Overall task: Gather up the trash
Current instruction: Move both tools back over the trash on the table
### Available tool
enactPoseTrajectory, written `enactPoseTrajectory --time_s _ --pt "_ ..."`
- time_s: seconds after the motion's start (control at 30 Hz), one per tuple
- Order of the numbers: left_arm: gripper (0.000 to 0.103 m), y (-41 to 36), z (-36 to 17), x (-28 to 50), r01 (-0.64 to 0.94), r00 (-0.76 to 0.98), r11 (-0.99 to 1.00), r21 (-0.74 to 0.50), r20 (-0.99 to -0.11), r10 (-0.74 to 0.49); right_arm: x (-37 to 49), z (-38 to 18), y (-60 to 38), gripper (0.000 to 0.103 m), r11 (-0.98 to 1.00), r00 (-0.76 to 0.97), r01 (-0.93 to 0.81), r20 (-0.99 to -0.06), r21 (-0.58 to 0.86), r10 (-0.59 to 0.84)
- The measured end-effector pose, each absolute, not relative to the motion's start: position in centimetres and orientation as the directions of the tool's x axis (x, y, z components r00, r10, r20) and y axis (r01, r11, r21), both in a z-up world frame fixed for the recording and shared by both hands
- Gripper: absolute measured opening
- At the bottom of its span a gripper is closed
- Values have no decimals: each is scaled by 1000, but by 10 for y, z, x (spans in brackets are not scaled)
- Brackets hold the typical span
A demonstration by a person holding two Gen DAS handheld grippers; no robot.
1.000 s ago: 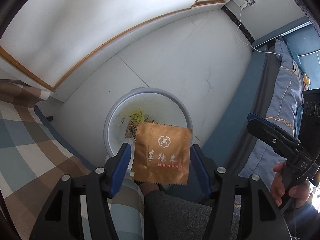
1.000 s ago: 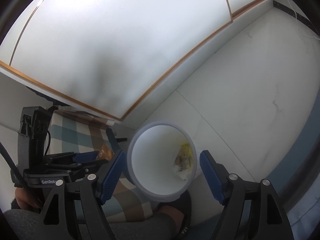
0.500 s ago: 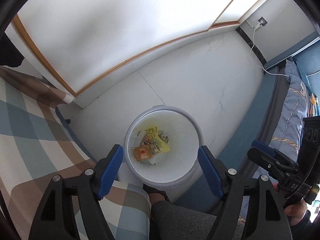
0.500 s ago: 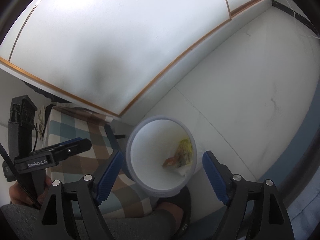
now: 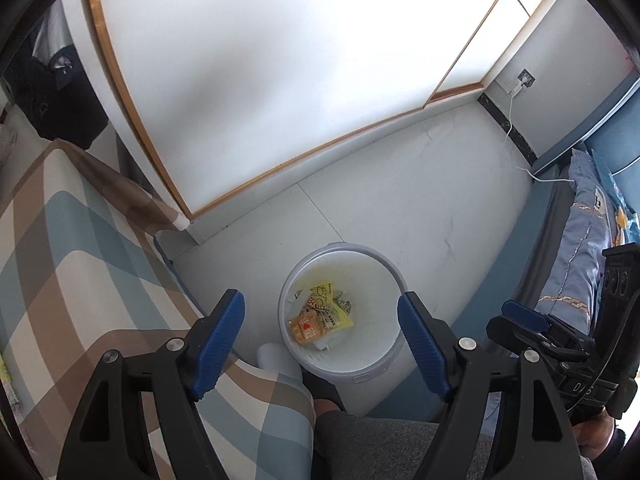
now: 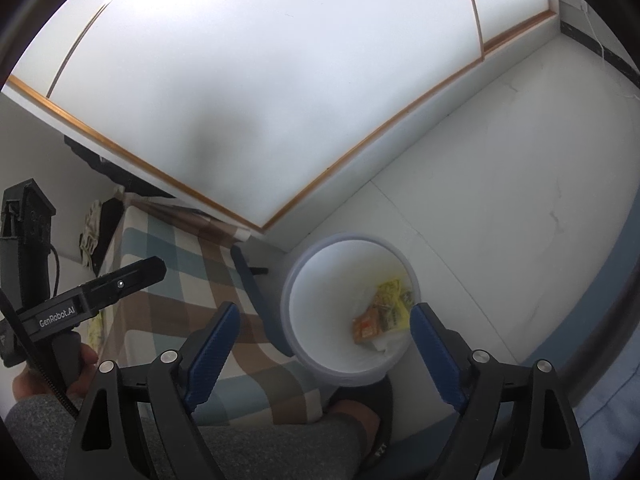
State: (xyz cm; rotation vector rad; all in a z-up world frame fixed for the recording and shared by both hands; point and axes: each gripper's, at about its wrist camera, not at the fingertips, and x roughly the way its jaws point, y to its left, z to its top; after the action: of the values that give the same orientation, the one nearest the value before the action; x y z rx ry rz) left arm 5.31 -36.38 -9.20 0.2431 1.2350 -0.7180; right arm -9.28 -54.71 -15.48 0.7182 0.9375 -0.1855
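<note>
A white round trash bin [image 5: 394, 276] stands on the floor and also shows in the right wrist view [image 6: 304, 280]. Inside lie an orange packet [image 5: 306, 329] [image 6: 365, 325] and yellow wrappers [image 5: 326, 294] [image 6: 390, 294]. My left gripper [image 5: 321, 332] is open and empty, high above the bin. My right gripper [image 6: 325, 344] is open and empty, also above the bin. The right gripper shows at the right of the left wrist view [image 5: 532, 328]; the left gripper shows at the left of the right wrist view [image 6: 120, 280].
A checked blue and brown cloth [image 5: 80, 264] covers a surface left of the bin. A blue bed with a pillow [image 5: 580, 240] lies at the right. A white wardrobe [image 5: 280, 60] stands behind. A foot in a black slipper [image 6: 360, 420] is beside the bin.
The orange packet left my left gripper and dropped into the bin. The left gripper then rose higher and back. The right gripper stayed open and barely moved.
</note>
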Motion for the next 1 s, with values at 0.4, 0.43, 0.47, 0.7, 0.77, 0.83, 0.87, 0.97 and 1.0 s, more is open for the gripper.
enactPoseTrajectory --time_s 0.4,0.43,0.47,0.7,0.77,0.83,0.87,0.97,1.0 --pt "77 -299 -50 56 506 321 847 -166 -875 -363 -90 -89 -510 88 784 691 337 -703 522 171" --pt "77 -291 -45 56 495 338 853 -167 -867 -366 -90 -83 -507 88 785 701 327 -692 526 172" --pt "77 -285 -41 55 485 354 858 -167 -860 -368 -90 -76 -504 88 785 713 314 -679 534 177" --pt "77 -244 -18 51 447 449 884 -135 -821 -353 -84 -26 -457 92 845 775 199 -608 497 175" --pt "77 -228 -11 51 430 478 893 -136 -804 -353 -83 -12 -439 92 872 787 166 -595 461 164" --pt "77 -211 -2 52 408 502 901 -148 -788 -357 -81 -2 -425 92 883 799 131 -575 451 175" --pt "77 -202 2 52 397 514 905 -155 -779 -359 -80 2 -418 94 885 804 115 -566 450 183" --pt "77 -176 15 53 362 556 918 -163 -753 -353 -75 13 -395 96 891 813 74 -544 447 205" --pt "77 -167 18 53 349 569 923 -162 -746 -346 -72 16 -387 96 894 814 60 -541 444 214"
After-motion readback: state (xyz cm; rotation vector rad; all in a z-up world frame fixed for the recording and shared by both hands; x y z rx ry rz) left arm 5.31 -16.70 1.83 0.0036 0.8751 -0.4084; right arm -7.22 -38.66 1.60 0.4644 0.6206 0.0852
